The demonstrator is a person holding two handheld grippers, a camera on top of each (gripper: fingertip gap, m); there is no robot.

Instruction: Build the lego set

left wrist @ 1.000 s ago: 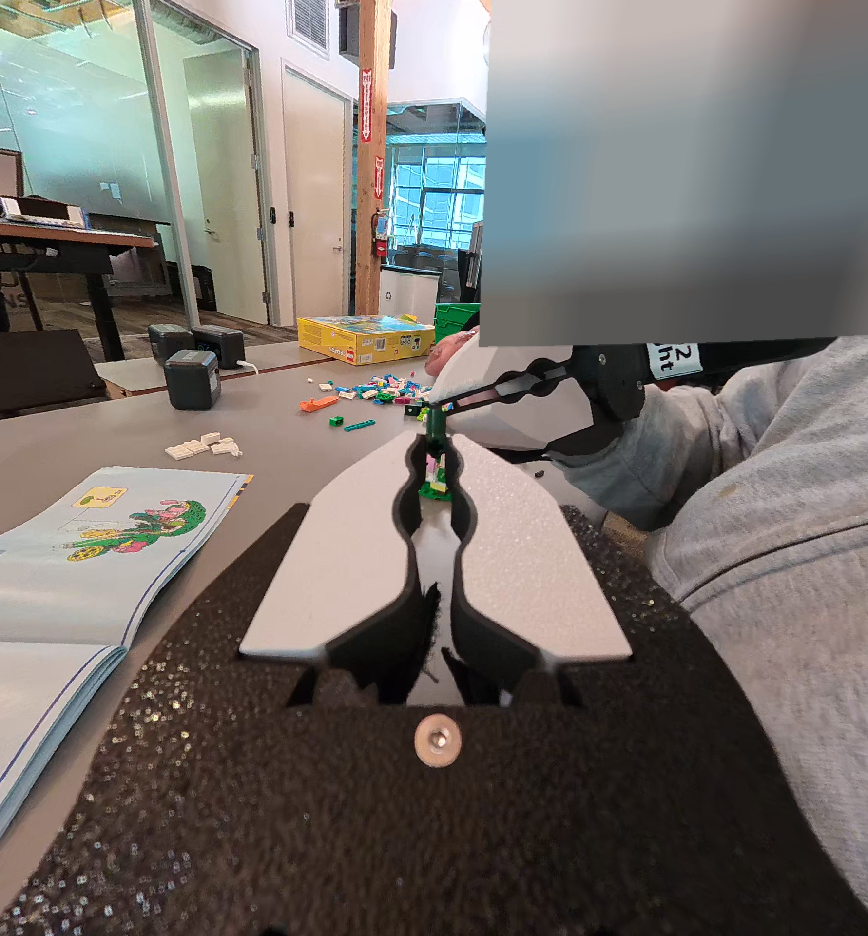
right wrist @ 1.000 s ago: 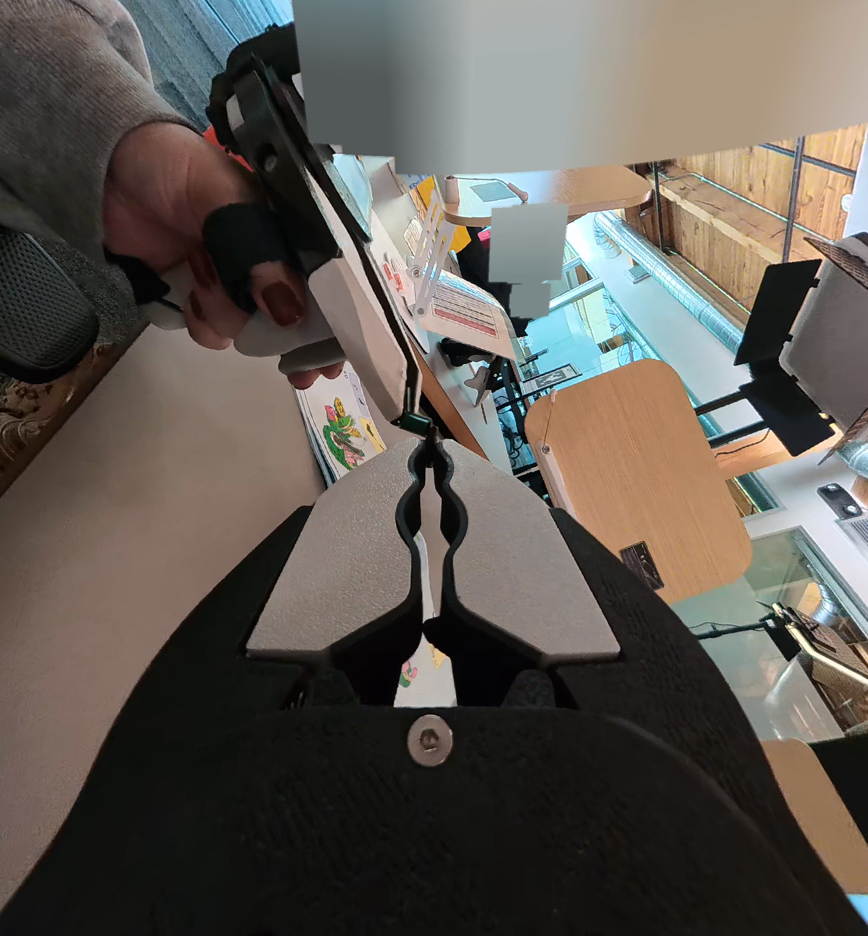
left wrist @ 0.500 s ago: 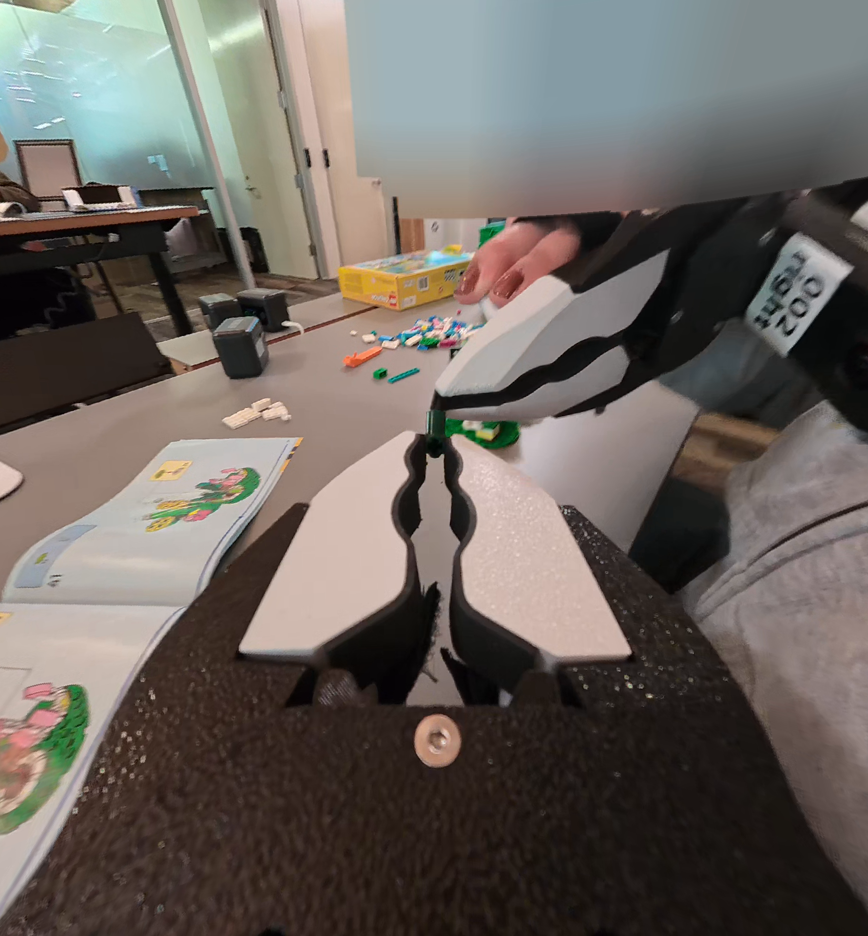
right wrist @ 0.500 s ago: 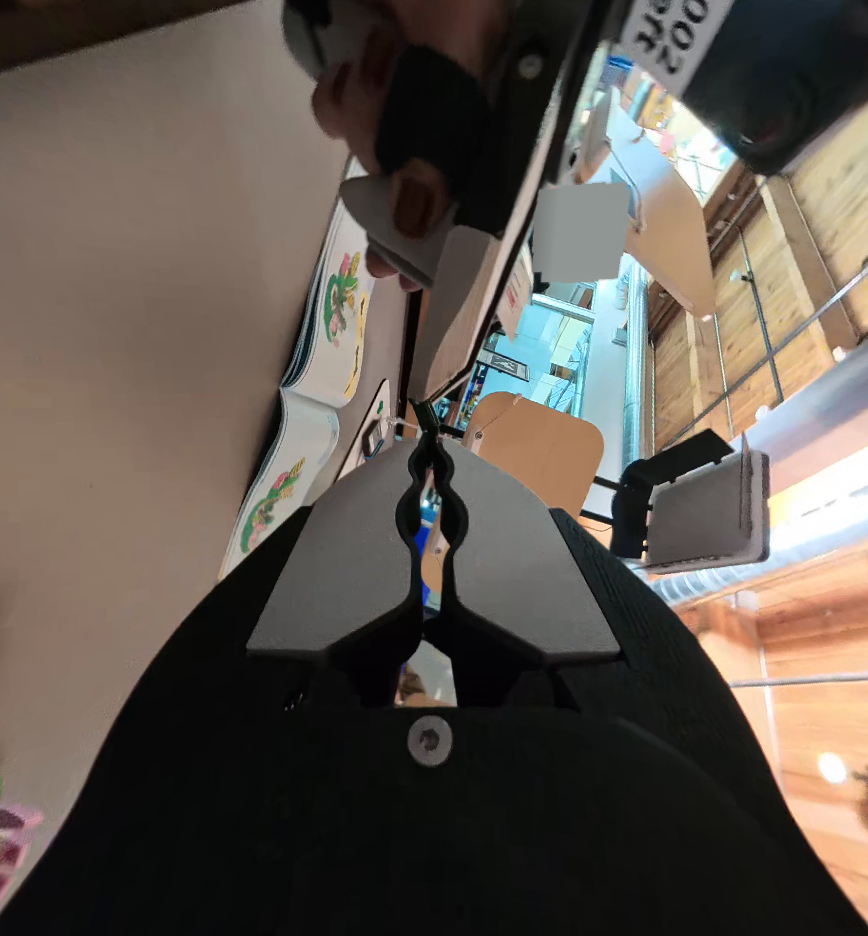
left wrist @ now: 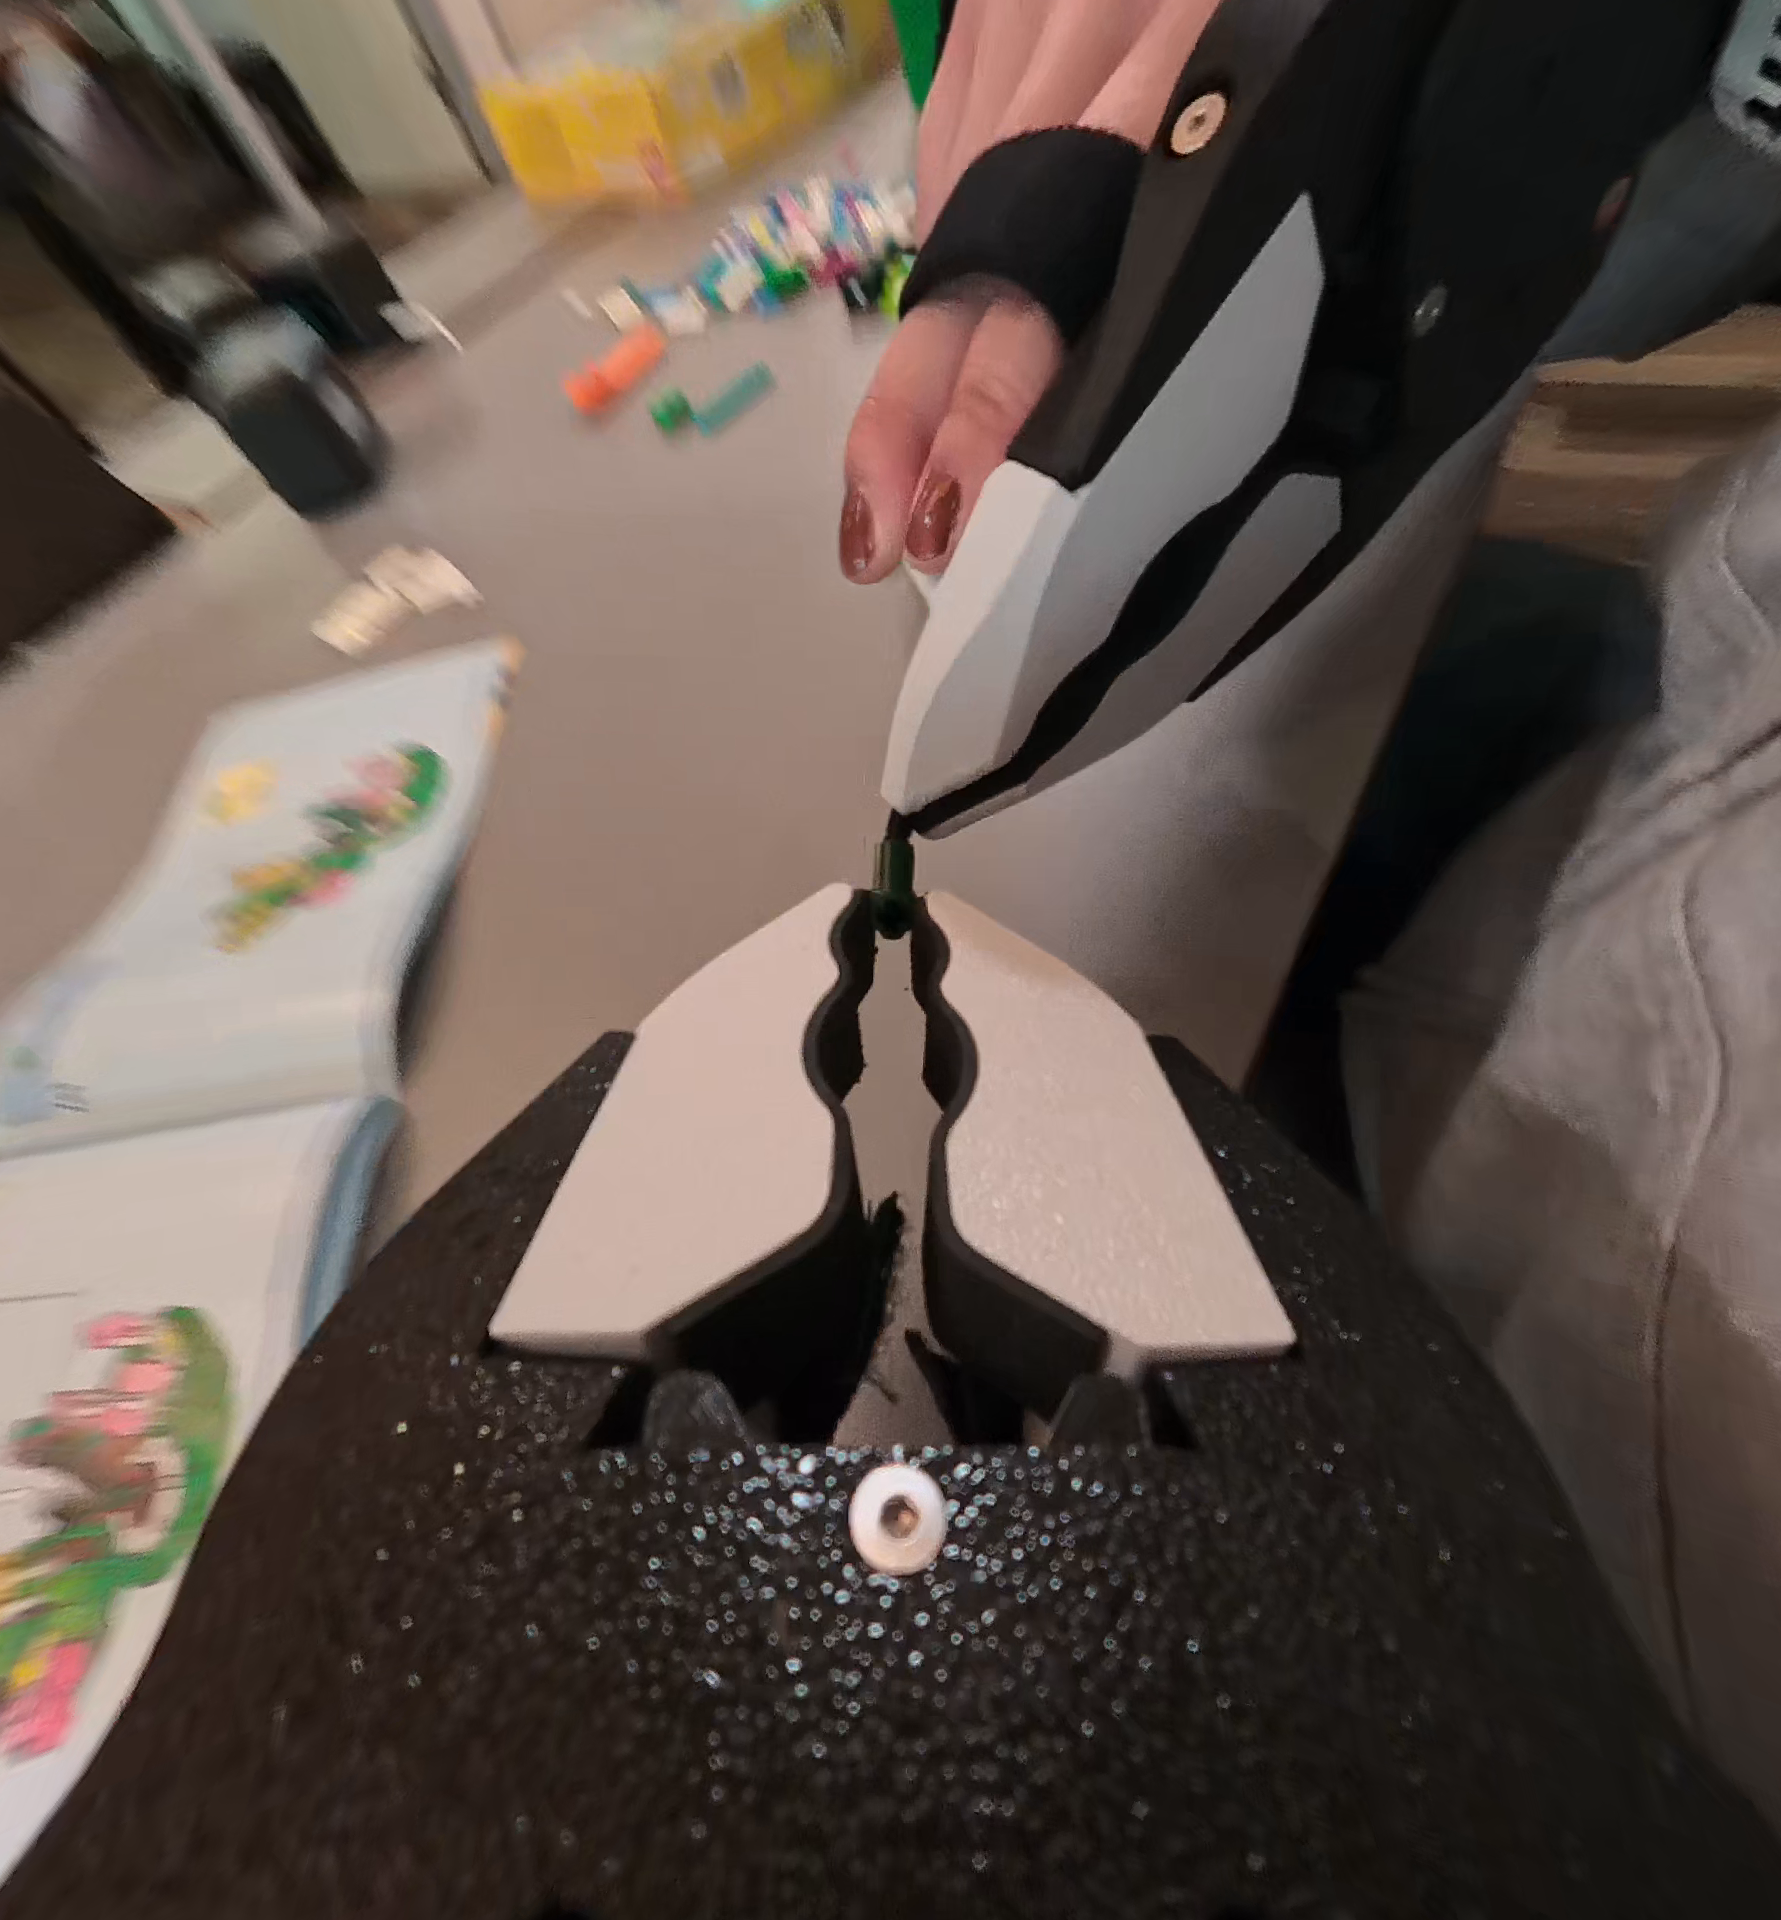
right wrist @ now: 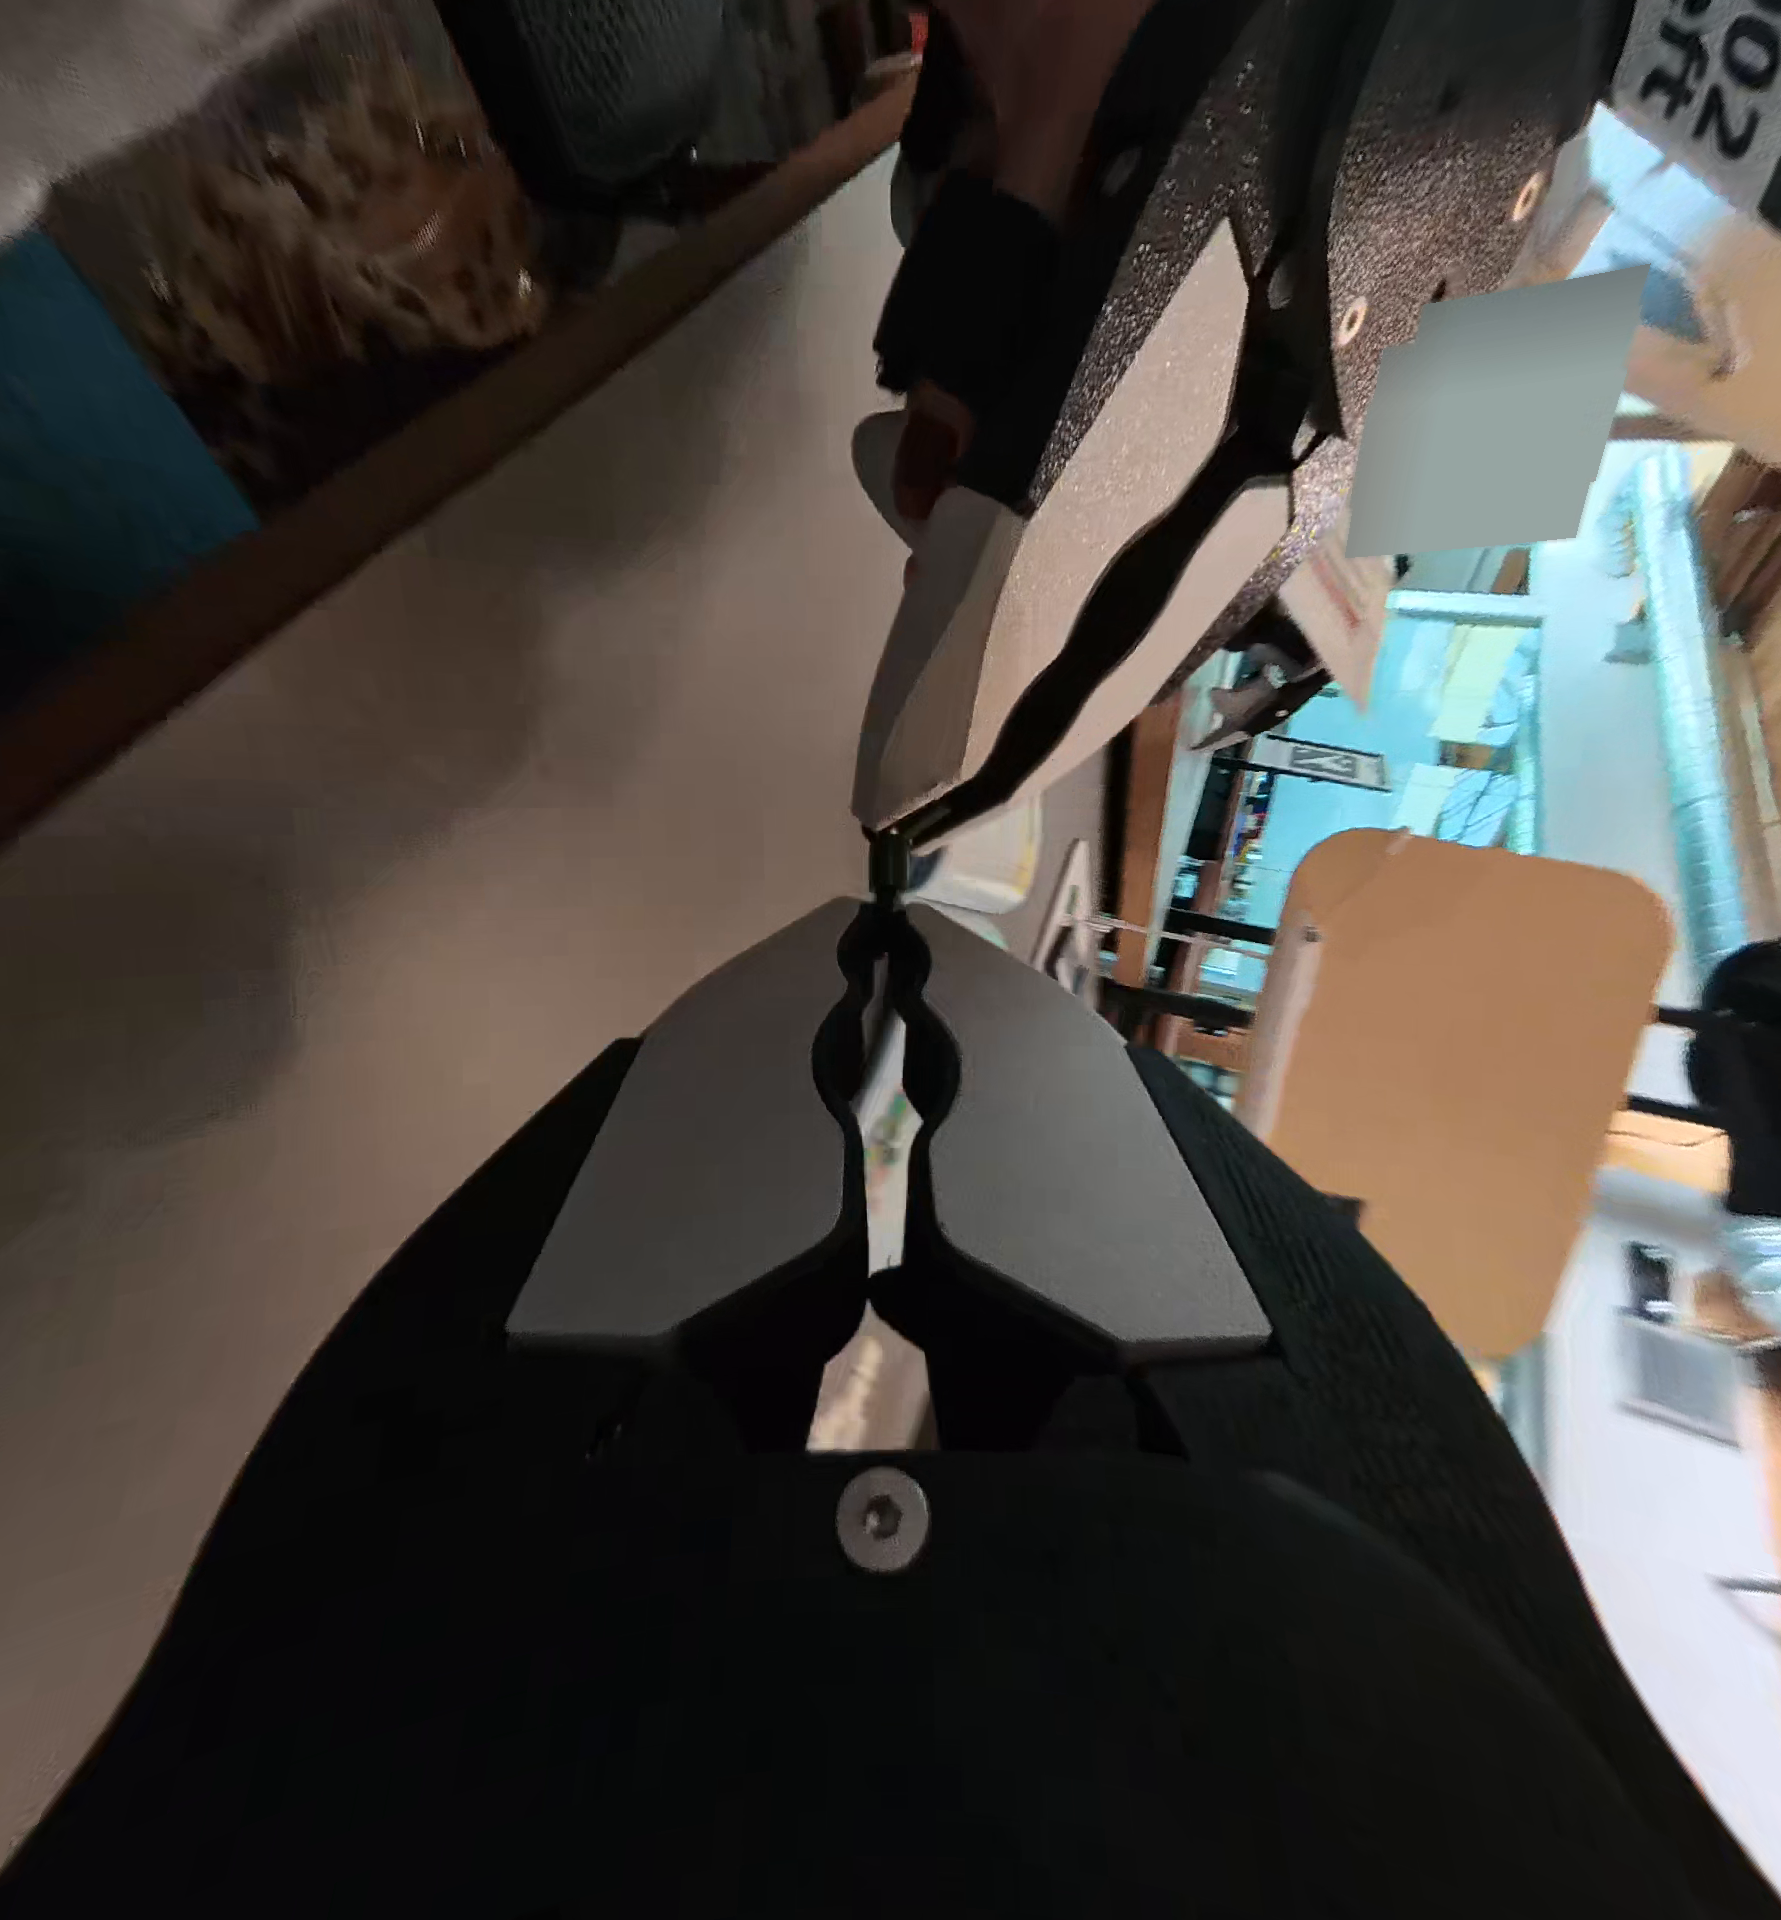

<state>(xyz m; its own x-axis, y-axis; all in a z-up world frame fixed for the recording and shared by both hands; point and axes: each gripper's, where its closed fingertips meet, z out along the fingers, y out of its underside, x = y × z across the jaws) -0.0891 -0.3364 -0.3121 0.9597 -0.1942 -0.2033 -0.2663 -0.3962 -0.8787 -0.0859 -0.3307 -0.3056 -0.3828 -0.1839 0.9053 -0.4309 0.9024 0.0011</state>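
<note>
Right at the tips of the left gripper (left wrist: 888, 914), pinched shut on the lower end of a tiny dark green lego piece (left wrist: 890, 883). Jaws together on it, only a sliver of gap lower down. Same story from the other side: right gripper (right wrist: 883, 912) clamped on the opposite end of that piece (right wrist: 887, 864), tips nearly meeting. So tip to tip, nose to nose, well up off the table (left wrist: 657, 665) rather than resting on it.

Key relation for whatever comes next: long axis of the piece running straight along the line between the two sets of tips, sticking out forward from the left tips and up into the right ones, which come down at it from above and slightly to the right in the left wrist view. Neither one really nearer, both right on it. Probably two small parts being pushed together or twisted along that axis, though too small and dark to tell if it's one part or two. Easy to lose here, guessing: tiny thing, thin grip, any sideways wobble and off it pops.

Further back, open instruction booklet (left wrist: 242, 914) lying flat to the left. Beyond that, loose bricks (left wrist: 761, 270) scattered mid-table, an orange one (left wrist: 611, 376) out front, then a yellow box (left wrist: 637, 125) at the far edge, all pretty blurry.
</note>
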